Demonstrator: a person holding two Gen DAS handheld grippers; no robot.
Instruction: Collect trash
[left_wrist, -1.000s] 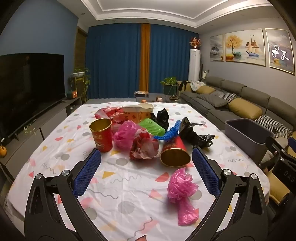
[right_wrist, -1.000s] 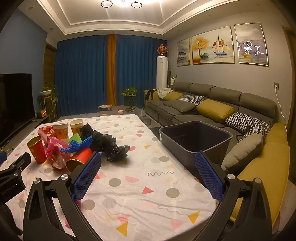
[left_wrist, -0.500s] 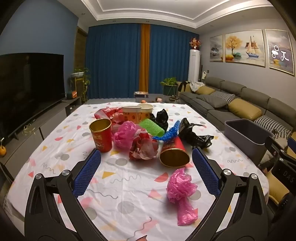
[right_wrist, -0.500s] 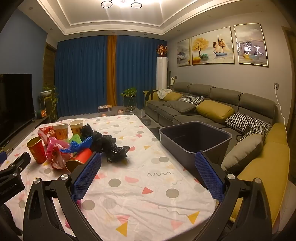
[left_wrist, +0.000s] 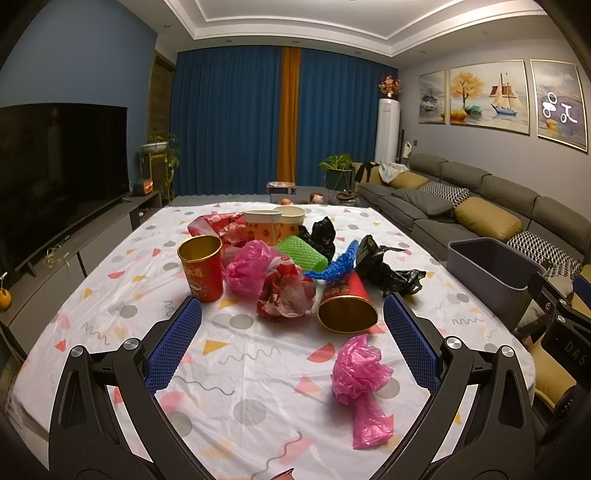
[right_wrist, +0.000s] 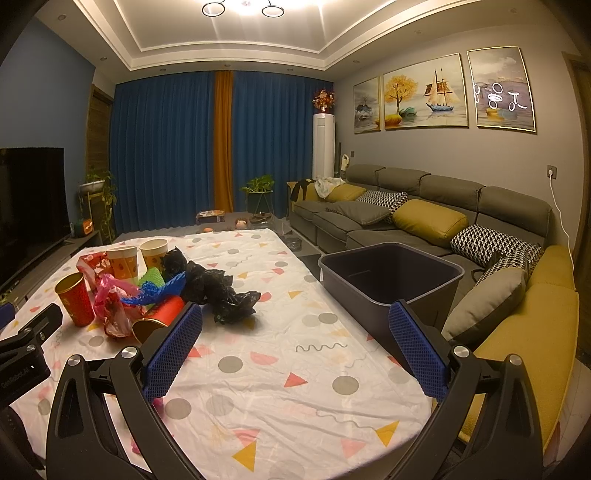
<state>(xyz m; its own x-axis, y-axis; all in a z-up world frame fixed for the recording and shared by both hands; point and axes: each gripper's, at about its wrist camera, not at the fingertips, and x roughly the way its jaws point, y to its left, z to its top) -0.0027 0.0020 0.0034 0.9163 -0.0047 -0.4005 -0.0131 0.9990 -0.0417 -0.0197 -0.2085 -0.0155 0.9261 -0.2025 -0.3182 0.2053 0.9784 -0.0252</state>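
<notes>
Patterned tablecloth (left_wrist: 236, 373), trash heap (left_wrist: 280, 273) (grippers spread)

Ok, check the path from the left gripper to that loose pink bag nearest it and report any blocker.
Nothing visible blocks it. The left gripper is open, and the pink bag lies alone on bare tablecloth just ahead, nearer the right-hand finger. The tipped red cup lies beyond it.

Crinkled glossy pink plastic bag (left_wrist: 360, 373) lies on wrinkled matt cloth (left_wrist: 258, 369); the red cup (left_wrist: 345, 302) looks shiny gold inside.
</notes>
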